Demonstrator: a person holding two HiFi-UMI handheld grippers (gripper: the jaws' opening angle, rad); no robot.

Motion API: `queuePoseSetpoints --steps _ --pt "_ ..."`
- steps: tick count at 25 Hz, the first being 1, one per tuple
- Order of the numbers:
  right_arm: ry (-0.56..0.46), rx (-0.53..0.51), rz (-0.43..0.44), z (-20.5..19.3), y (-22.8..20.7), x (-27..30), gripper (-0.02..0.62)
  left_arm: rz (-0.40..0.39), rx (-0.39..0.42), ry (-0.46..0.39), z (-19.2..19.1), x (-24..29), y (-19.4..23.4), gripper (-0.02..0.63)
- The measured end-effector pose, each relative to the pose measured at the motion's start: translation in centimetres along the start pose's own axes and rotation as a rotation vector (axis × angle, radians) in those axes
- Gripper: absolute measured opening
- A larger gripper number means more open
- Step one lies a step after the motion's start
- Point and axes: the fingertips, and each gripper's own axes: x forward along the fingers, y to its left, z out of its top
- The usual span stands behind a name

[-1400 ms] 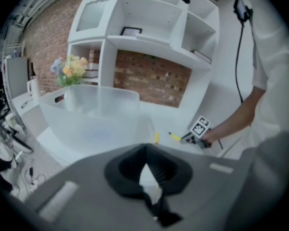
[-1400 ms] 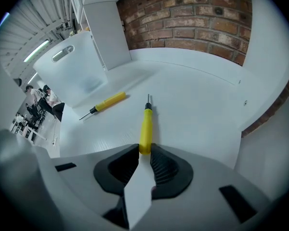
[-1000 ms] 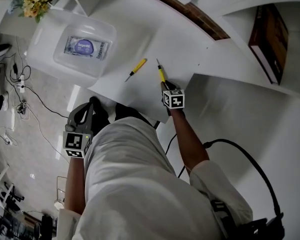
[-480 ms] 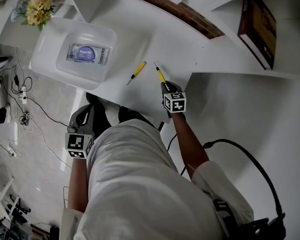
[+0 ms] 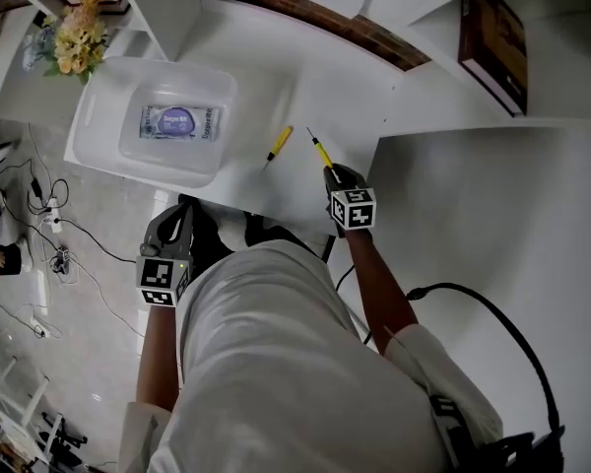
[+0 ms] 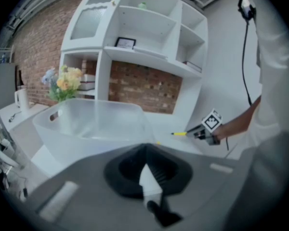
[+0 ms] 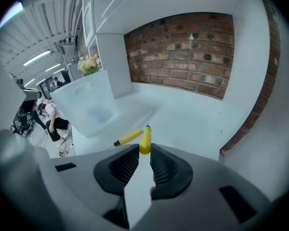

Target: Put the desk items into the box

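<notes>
Against the white desk (image 5: 345,77) the right gripper (image 5: 331,172) has crept a little nearer the loose screwdriver (image 5: 279,144) than a second ago, and the head view has swung, so the box (image 5: 87,138) now sits lower in the picture and the brown book (image 5: 492,35) on the shelf has slid toward the top edge at 1 o'clock. The left gripper (image 6: 145,153) has shifted only slightly and hangs off the desk's near edge, over the pale floor (image 5: 39,294) with its loose wires. The desk runs along a red brick wall (image 7: 183,52) under white shelves (image 6: 149,32); yellow flowers (image 5: 79,35) stand at 11 o'clock from the box. The box is clear plastic, at the desk's left end, with a blue-labelled packet (image 5: 180,123) flat on its bottom. The right gripper is clenched on the held screwdriver (image 5: 320,152), gripping its yellow handle so that the thin shaft juts out of the jaws toward 11 o'clock in the head view. The loose screwdriver, also yellow, lies on the desk at 10 o'clock from that gripper, just beside the held one but apart from it, and between it and the box. The box itself is farther off along the same 10 o'clock line, well apart from the jaws. The left gripper's jaws are pressed together with nothing in them; the box lies at its 12 o'clock.
</notes>
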Motion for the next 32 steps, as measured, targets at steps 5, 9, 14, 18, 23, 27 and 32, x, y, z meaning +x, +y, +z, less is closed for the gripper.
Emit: queuePoseSetpoints --steps 5,9,14,18,23,27,32 --pt "-0.064 0.009 -0.009 2.5 1.9 -2.0 0.067 -0.036 0.017 -0.009 0.7 -0.1 0.7 0.003" --pt "-0.13 0.019 -0.004 5.2 3.7 -3.6 0.067 -0.057 0.027 -0.012 1.0 -0.3 1.4 0.003" --pt "-0.196 0.009 0.01 8.4 6.2 -4.8 0.067 -0.073 0.038 -0.025 2.0 -0.4 3.0 0.003" --pt "-0.247 0.002 0.023 11.0 8.2 -5.7 0.067 -0.085 0.043 -0.027 2.4 -0.6 4.1 0.003" --pt "-0.313 -0.019 0.043 14.7 10.4 -6.6 0.067 -0.098 0.054 -0.038 2.8 -0.9 5.3 0.003" --pt "-0.353 -0.05 0.064 17.3 12.5 -6.9 0.067 -0.097 0.05 -0.046 3.0 -1.4 6.5 0.003" --pt "-0.369 -0.071 0.112 19.4 15.9 -5.8 0.067 -0.078 0.035 -0.048 2.6 -2.3 8.8 0.003"
